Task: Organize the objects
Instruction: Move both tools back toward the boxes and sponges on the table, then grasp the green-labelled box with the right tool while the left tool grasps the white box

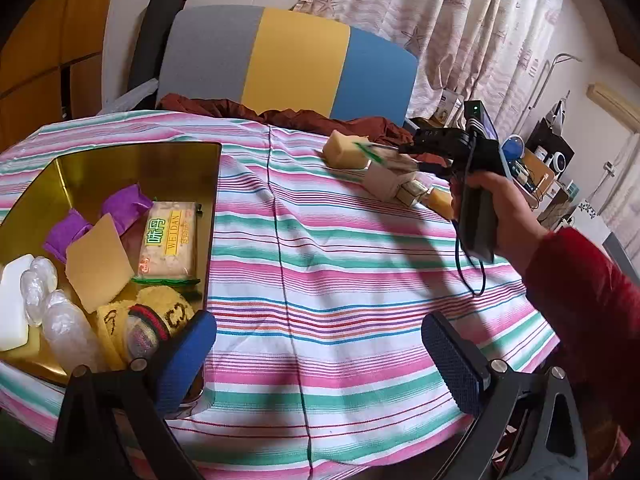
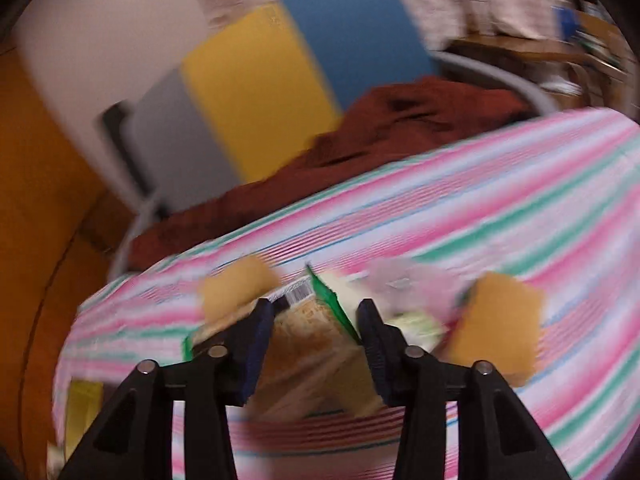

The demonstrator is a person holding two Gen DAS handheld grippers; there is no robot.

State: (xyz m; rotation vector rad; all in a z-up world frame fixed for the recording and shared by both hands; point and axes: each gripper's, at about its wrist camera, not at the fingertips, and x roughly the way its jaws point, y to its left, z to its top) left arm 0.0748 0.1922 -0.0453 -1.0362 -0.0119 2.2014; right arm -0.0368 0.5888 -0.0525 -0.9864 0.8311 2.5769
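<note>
Gold tin (image 1: 136, 160) sits far left on the striped desk (image 1: 320, 260), holding a purple cloth (image 1: 64, 236), tan pad (image 1: 98, 260), WEIDAN packet (image 1: 170, 240), white bar (image 1: 14, 300), clear wrap (image 1: 60, 320) and a yellow band (image 1: 160, 312). Left tongs (image 1: 320, 356) hang wide open beside the tin, nothing between the blue pads (image 1: 188, 356). Mid-desk is bare cloth. Far right, a hand (image 1: 504, 208) in a red sleeve (image 1: 592, 304) carries the right tongs (image 2: 316, 344) over a sponge (image 1: 344, 152) and small boxes (image 1: 392, 180). Right wrist view is blurred; tongs appear clamped on a green-edged snack pack (image 2: 316, 332), raised off the desk, with an orange sponge (image 2: 500, 332) to its right.
</note>
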